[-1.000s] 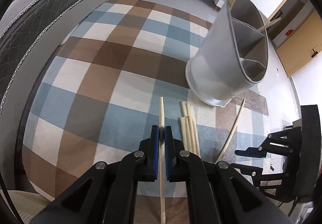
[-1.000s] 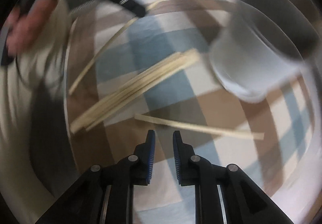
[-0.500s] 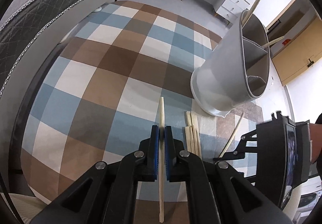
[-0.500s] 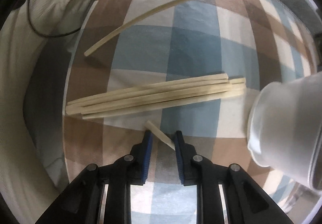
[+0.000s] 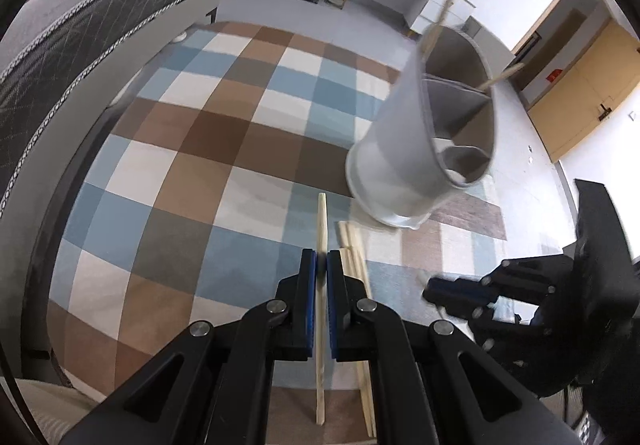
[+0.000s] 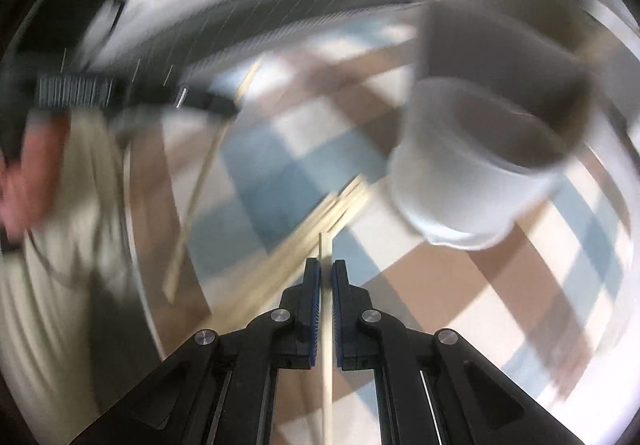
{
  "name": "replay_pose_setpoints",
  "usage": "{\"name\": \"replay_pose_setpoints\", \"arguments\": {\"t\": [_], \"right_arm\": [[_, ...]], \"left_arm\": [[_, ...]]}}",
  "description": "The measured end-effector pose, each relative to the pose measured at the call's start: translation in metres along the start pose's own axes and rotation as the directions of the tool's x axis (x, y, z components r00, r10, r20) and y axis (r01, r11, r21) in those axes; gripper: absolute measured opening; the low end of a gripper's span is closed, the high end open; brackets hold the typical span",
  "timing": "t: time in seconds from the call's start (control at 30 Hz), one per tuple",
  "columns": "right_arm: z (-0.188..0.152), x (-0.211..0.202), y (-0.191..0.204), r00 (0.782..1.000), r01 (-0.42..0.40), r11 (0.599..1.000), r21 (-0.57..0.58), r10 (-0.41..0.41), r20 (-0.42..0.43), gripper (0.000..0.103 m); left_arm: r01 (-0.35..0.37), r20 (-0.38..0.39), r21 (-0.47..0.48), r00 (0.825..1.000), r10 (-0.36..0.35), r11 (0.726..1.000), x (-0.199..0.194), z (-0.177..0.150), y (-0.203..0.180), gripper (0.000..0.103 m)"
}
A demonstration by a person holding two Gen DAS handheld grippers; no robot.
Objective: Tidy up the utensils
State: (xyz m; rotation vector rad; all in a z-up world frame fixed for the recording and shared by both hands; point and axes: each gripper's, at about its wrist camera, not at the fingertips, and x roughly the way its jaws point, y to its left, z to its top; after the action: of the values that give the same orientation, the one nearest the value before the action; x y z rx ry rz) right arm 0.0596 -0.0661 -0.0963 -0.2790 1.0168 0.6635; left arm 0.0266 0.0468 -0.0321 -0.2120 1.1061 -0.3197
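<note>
Left gripper (image 5: 321, 265) clamped on a chopstick (image 5: 321, 213), blue pads tight against both its sides, stick running straight out ahead past the tips and back under the camera. Just right of it, loose chopsticks (image 5: 354, 245) lying bundled on the checked cloth (image 5: 224, 173), near ends hidden behind the black finger. Further right, right gripper (image 5: 436, 287) seen low over the cloth (blurred, so its jaws unreadable from this side). Beyond the sticks, grey holder (image 5: 396, 161) standing on the cloth, divided inside, with two sticks (image 5: 438, 19) already poking out of its far compartments. Quilted cushion (image 5: 80, 45) along the cloth's far left edge.

From the right wrist (heavily smeared): right gripper (image 6: 326, 273) closed just now on a second chopstick (image 6: 326, 245), thin stick pinched between the pads and pointing forward. Ahead, bundled chopsticks (image 6: 320, 221) on the cloth (image 6: 500, 285); holder (image 6: 460, 185) up and to the right; left gripper (image 6: 224, 107) with its chopstick (image 6: 200, 185) off to the upper left.
</note>
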Motion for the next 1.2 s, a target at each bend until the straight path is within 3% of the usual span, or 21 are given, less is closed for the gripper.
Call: {"name": "replay_pose_setpoints", "arguments": {"t": [0.13,0.23,0.43,0.77,1.2], "right_arm": [[-0.017,-0.032,-0.010,0.982,-0.047,0.966,0.254,-0.001,0.189,0.005],[-0.029,-0.047,-0.014,0.966,-0.066,0.935,0.348,-0.028,0.258,0.005],[-0.038,-0.081,-0.022,0.926,-0.077,0.918,0.389,-0.079,0.370,0.005],[-0.045,-0.119,-0.025,0.875,-0.050,0.906,0.421,-0.164,0.456,0.005],[-0.029,-0.155,-0.047,0.796,-0.035,0.888,0.459,-0.253,0.550,0.005]], "left_arm": [[-0.007,0.032,0.026,0.999,0.006,1.000,-0.017,-0.007,-0.011,0.001],[-0.002,0.044,0.041,0.999,0.000,0.999,-0.025,-0.012,-0.020,0.001],[0.018,0.064,0.072,0.998,-0.023,0.997,-0.036,-0.018,-0.034,0.001],[0.015,0.066,0.160,0.997,-0.026,0.987,-0.047,-0.014,-0.058,0.000],[0.075,0.093,0.225,0.991,-0.098,0.971,-0.073,0.015,-0.083,0.000]]}}
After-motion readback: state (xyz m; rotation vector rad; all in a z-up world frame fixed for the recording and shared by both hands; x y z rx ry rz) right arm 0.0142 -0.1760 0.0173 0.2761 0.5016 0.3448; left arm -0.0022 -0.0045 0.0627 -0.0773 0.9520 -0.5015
